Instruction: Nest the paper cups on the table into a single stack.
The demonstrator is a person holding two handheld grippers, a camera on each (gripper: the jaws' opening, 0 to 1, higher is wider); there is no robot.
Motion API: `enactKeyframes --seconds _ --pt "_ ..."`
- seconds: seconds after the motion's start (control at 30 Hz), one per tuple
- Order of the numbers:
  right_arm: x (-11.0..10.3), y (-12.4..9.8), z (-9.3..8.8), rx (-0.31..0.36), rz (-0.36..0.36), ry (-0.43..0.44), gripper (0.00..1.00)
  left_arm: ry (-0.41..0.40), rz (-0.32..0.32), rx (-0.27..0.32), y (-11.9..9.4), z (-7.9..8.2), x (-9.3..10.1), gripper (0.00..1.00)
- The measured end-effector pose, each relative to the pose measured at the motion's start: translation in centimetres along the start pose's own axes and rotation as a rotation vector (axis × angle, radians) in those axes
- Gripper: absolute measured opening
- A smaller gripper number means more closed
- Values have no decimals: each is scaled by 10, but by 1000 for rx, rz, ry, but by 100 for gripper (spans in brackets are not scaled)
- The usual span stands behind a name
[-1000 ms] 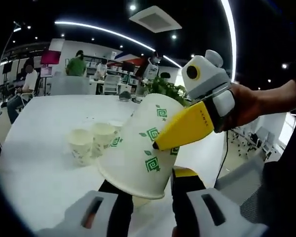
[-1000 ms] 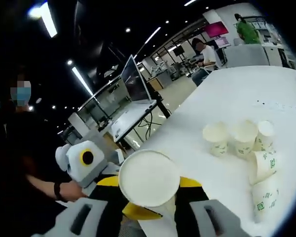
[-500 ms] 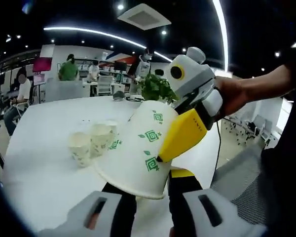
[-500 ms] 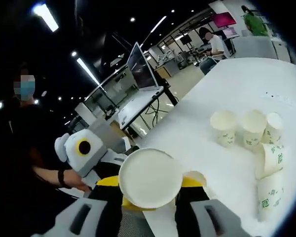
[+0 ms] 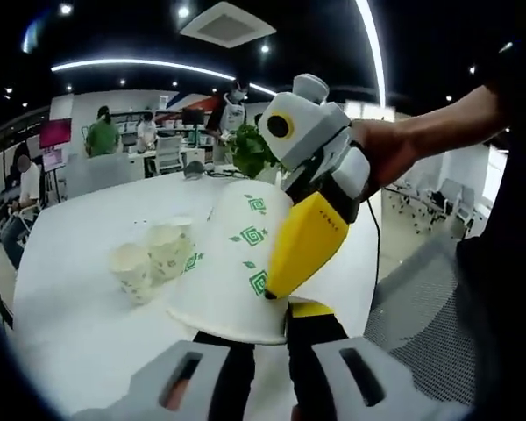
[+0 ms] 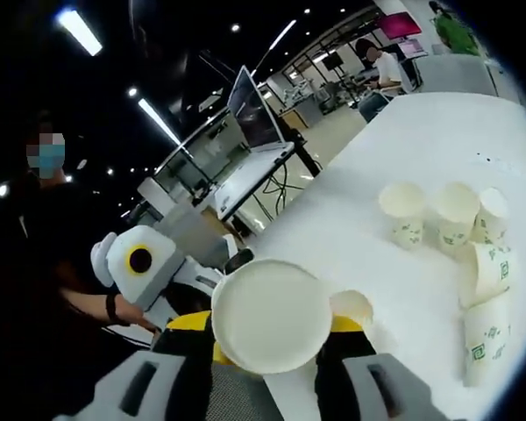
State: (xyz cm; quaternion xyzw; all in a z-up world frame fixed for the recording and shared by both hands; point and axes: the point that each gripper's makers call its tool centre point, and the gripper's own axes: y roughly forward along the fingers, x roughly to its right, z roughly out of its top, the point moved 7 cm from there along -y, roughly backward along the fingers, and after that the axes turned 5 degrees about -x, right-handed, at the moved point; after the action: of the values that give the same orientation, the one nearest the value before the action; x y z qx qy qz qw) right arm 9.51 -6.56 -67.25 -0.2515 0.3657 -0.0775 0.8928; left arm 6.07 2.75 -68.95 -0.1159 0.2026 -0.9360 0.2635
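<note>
Counter: broad white surface, carrying the loose cups well in from its edges.

Held paper cup: white, printed with green square-spiral and leaf marks, tilting mouth-down above the counter's near edge. In the right gripper view its plain white round base is facing the camera.

Right gripper: white body with yellow fingers, entering the left gripper view from the right; the fingers are clamping the held cup's wall. Its own view is showing the cup sitting between its black jaws.

Left gripper: black jaws closing on the cup's rim from below; its white body is appearing in the right gripper view.

Loose cups: same white-and-green pattern, clustering together mid-counter, several standing upright with mouths open, others leaning or lying beside them.
</note>
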Motion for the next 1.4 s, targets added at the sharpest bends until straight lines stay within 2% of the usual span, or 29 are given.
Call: enactKeyframes --seconds 0.27,0.5,0.6,0.7,1.4 --pt "-2 -4 -4 -9 -11 -35 49 3 -13 3 -2 2 5 6" --pt "-4 -10 -6 8 -34 -40 52 10 -24 -2 -3 3 8 2" --pt "2 -15 -6 21 -60 -39 53 7 -28 -10 -4 3 10 0" --pt "1 -17 -5 43 -54 -30 52 17 -30 -14 -5 3 12 0" --pt "-2 -13 -9 34 -39 -7 51 15 -46 -26 -6 -1 14 4"
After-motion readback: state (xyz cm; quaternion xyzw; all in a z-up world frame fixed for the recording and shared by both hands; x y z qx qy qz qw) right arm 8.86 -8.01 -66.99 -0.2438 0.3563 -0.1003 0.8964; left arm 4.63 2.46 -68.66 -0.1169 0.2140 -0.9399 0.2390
